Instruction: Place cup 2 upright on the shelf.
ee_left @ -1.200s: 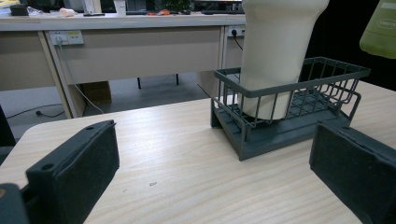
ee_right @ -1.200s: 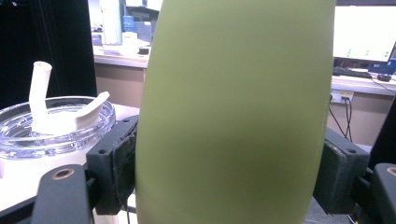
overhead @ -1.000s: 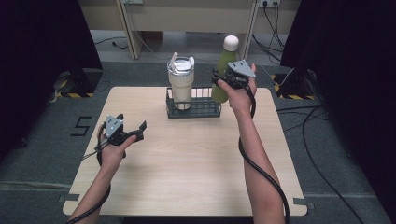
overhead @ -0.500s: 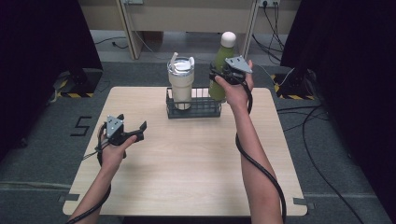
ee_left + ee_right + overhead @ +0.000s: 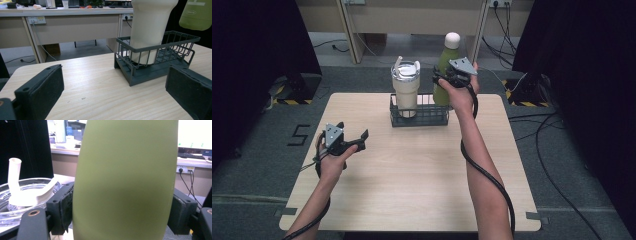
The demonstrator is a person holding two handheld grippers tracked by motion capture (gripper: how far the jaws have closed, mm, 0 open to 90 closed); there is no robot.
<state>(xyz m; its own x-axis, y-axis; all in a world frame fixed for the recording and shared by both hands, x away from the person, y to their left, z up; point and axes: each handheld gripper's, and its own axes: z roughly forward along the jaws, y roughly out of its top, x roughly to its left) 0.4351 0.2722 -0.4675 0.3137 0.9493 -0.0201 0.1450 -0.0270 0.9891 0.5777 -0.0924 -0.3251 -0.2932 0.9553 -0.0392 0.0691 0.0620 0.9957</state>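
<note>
My right gripper [image 5: 441,80] is shut on a green bottle [image 5: 443,61] with a white cap. It holds the bottle upright in the air, above the right end of a dark wire basket [image 5: 419,119]. The bottle's body [image 5: 125,182] sits between both pads, and its bottom [image 5: 197,15] hangs clear of the basket rim [image 5: 160,57]. A cream tumbler [image 5: 405,87] with a clear lid and straw [image 5: 27,192] stands in the basket's left half. My left gripper [image 5: 360,140] hovers open over the table's left side, with nothing between its jaws [image 5: 112,92].
The wooden table [image 5: 412,175] has bare surface in front of the basket and towards both sides. Desks, wall sockets and cables [image 5: 502,20] lie beyond the far edge. Dark curtains stand at left and right.
The right gripper has lifted the green bottle a little higher and slightly to the left above the basket. The left gripper has stayed in place.
</note>
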